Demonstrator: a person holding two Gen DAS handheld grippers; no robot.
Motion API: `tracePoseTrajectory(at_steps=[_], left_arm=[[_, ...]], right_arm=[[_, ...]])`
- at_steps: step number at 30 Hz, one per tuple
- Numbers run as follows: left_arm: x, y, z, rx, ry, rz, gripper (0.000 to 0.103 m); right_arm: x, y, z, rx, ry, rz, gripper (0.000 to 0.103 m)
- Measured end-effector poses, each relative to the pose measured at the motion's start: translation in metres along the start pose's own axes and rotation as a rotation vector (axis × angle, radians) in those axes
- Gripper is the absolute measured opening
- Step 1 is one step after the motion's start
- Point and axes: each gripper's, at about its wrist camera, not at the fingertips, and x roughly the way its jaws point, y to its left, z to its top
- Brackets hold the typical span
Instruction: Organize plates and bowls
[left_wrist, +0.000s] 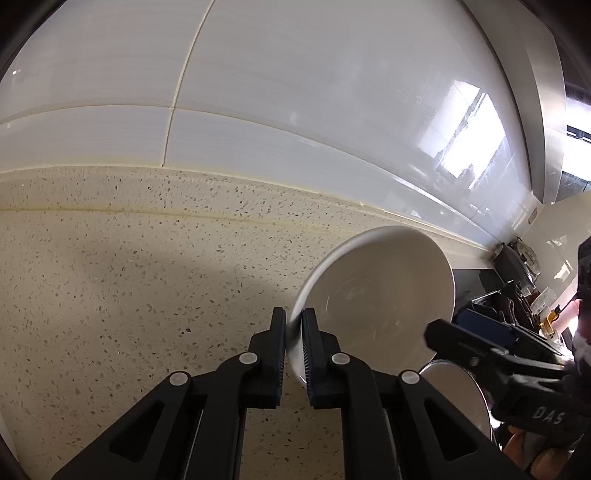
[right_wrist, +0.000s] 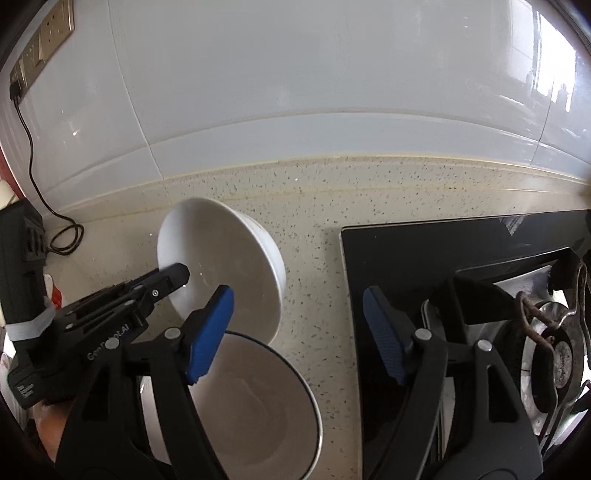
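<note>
A white bowl (left_wrist: 380, 295) is tilted on edge over the speckled counter (left_wrist: 129, 277). My left gripper (left_wrist: 293, 321) is shut on its rim, one black finger inside the bowl and one outside. In the right wrist view the same white bowl (right_wrist: 229, 266) leans above a round steel dish (right_wrist: 258, 406), with my left gripper (right_wrist: 177, 277) coming in from the left. My right gripper (right_wrist: 299, 321) stands open beside the bowl, with nothing between its blue pads (right_wrist: 210, 332). I cannot tell whether the bowl's lower edge touches the dish.
A black gas hob (right_wrist: 406, 258) with a burner (right_wrist: 554, 350) lies right of the dishes. A tiled wall (right_wrist: 295, 92) backs the counter. A black cable (right_wrist: 33, 166) hangs from a wall socket (right_wrist: 40, 48) onto the counter at the left.
</note>
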Motion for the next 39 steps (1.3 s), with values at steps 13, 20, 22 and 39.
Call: tracePoseTrajectory(at_steps=[13, 20, 22, 39], left_arm=[[-0.003, -0.016, -0.001, 0.063, -0.023, 0.022, 0.008], [-0.009, -0.018, -0.001, 0.067, -0.045, 0.042, 0.008], [-0.013, -0.02, -0.002, 0.071, -0.055, 0.049, 0.008], [-0.027, -0.02, -0.001, 0.065, -0.111, 0.054, 0.007]], right_arm=[[0.016, 0.005, -0.003, -0.023, 0.033, 0.022, 0.02], [0.012, 0.008, -0.002, -0.033, 0.026, 0.022, 0.017], [0.011, 0.009, -0.003, -0.038, 0.022, 0.021, 0.017], [0.002, 0.01, 0.001, -0.037, -0.032, 0.03, 0.017]])
